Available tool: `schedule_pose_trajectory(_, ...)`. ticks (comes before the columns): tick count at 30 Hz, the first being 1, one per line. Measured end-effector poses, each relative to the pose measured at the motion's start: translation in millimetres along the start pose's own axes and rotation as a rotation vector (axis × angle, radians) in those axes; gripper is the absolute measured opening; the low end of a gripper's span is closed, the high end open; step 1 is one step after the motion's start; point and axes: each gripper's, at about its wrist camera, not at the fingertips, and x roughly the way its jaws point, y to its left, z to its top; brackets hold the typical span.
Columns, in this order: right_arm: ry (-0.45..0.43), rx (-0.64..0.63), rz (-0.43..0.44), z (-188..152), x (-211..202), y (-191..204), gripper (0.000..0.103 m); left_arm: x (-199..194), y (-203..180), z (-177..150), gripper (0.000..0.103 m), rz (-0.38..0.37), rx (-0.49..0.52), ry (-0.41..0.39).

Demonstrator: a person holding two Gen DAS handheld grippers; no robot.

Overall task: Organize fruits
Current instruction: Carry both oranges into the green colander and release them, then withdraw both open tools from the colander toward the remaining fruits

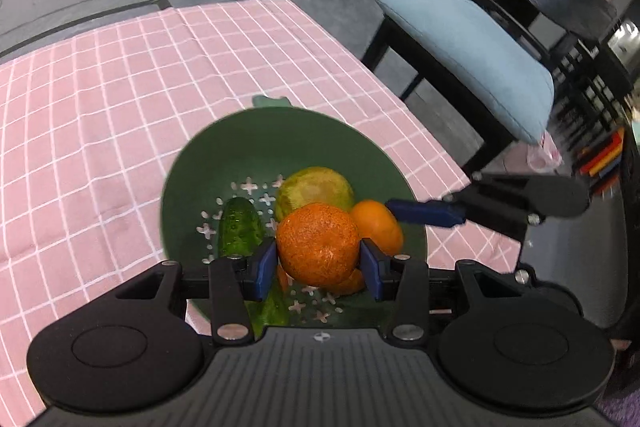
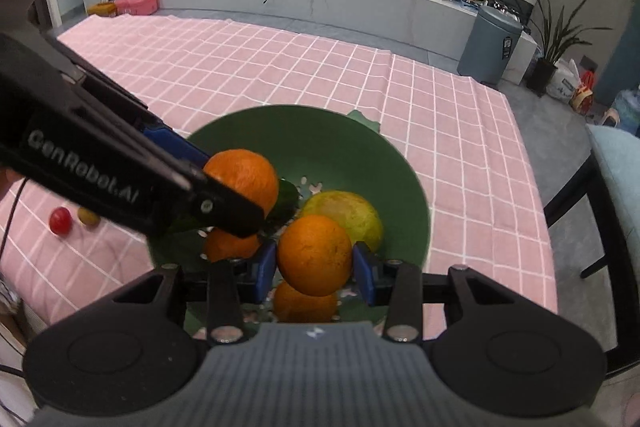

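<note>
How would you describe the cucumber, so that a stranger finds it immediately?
On the pink checked tablecloth stands a dark green bowl that holds fruit. The cucumber lies inside it, beside the oranges. It is the only long, bumpy, bright green thing there; its neighbours are round.

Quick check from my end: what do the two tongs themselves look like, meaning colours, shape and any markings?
Both match. The left tongs and right tongs have blue fingers on black linkage arms with silver bolts, two round black discs either side, and a grey ribbed body bearing a small white emblem. In the right view, the left unit's black side reads "GenRobot.AI" in grey letters, and a thin dark cable shows at the left edge.
</note>
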Motion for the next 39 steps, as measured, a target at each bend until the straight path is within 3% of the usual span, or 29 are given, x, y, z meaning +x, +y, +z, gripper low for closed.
schedule_pose_trajectory(10, 0.038, -0.029, -0.032, -4.2, 11.7, 1.0, 0.039, 15.7, -1.5, 1.3, 0.050, -0.022, 0.019, 0.055)
schedule_pose_trajectory(19, 0.034, -0.072, -0.059, -3.3, 8.1, 4.7, 0.043, 15.2, -4.1, 0.6, 0.052, -0.014, 0.009, 0.051)
schedule_pose_trajectory(21, 0.035, -0.077, -0.062, -2.5, 5.6, 5.3, 0.043, 10.5, -5.1, 0.1, 0.065, -0.020, 0.011, 0.035)
schedule_pose_trajectory(22, 0.040, -0.082, -0.068, -2.3, 5.1, 5.6, 0.044, 7.4, -5.6, -0.1, 0.067, -0.030, 0.012, 0.023)
schedule_pose_trajectory(29, 0.006, -0.086, -0.102, -1.5, -12.1, 13.1, 0.062, -24.7, -19.4, -0.3, 0.067, -0.016, 0.048, -0.059)
schedule_pose_trajectory(33, -0.036, -0.066, -0.118, 0.3, -27.3, 21.4, 0.066, -46.2, -26.7, -6.0, 0.067, 0.006, 0.076, -0.104)
schedule_pose_trajectory(39, -0.102, -0.005, -0.074, -0.9, -48.9, 40.2, 0.070, -78.5, -25.1, -19.3, 0.067, 0.039, 0.085, -0.146)
